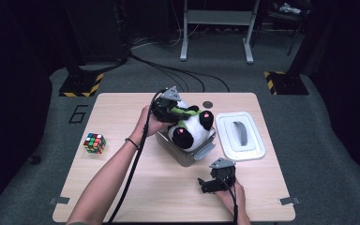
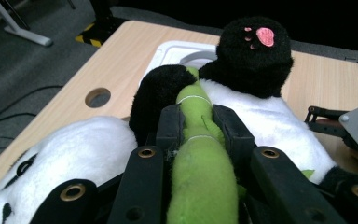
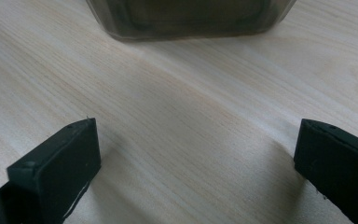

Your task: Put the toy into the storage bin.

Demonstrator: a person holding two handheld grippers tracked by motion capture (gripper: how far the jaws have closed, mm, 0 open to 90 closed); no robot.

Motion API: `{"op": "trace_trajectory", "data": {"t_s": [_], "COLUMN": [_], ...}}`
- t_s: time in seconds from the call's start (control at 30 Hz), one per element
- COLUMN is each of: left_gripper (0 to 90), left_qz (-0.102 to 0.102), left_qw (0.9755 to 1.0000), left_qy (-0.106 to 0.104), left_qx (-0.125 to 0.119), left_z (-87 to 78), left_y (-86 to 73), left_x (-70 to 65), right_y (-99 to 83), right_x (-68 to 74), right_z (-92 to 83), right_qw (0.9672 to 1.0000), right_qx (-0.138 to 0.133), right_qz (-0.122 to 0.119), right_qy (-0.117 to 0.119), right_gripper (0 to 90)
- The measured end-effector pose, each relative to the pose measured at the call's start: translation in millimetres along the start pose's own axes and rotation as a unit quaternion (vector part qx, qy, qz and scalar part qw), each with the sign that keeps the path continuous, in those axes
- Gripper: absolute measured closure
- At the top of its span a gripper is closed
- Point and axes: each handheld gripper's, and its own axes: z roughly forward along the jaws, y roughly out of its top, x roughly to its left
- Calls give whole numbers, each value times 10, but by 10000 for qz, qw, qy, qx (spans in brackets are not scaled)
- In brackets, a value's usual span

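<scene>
In grey bin [image 1: 187,152]: panda plush [image 1: 190,129], left tongs [image 2: 198,123] clamping its green stalk [image 2: 200,163]; right tongs [image 3: 196,154] agape.

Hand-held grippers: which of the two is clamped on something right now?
The left hand-held gripper: its jaws pinch the green plush stalk on the panda toy. The right hand-held gripper stands open over bare table.
</scene>
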Motion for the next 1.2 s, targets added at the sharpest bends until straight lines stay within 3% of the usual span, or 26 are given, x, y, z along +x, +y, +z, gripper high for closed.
{"op": "trace_trajectory", "data": {"t_s": [0.07,0.2,0.4,0.47,0.53,0.67,0.77,0.9,0.97,1.1,1.2], "left_gripper": [737,733,685,624,502,311,230,168,155,154,154], "left_qz": [59,-40,-20,-67,-116,-174,-396,-827,-1006,-1129,-1272], "left_qw": [10000,10000,9998,9998,9998,9992,9971,9923,9911,9904,9891], "left_qy": [16,25,72,54,144,335,617,920,872,750,666], "left_qx": [21,20,173,164,88,-123,-224,-57,-3,278,327], "left_z": [20,66,144,144,113,-55,-191,-269,-248,-134,-68], "left_y": [-1,-16,-67,-67,-58,-31,-45,-150,-208,-320,-402], "left_x": [-5,-22,-69,-75,-89,-116,-80,81,144,206,239], "right_y": [0,0,-1,-1,-2,-2,-2,-2,-2,-2,-2], "right_x": [-1,-3,-2,2,1,2,1,2,2,2,2], "right_z": [0,0,1,2,0,0,0,-1,0,-1,-1], "right_qw": [10000,10000,10000,10000,10000,10000,10000,10000,10000,10000,10000], "right_qx": [7,1,-5,-6,-4,-4,0,-3,-3,-2,-4], "right_qz": [-4,-19,-19,11,9,12,14,12,12,14,10], "right_qy": [-17,-19,-27,-38,-22,-25,-17,-20,-19,-18,-19], "right_gripper": [0,0,0,0,0,0,0,0,0,0,0]}}
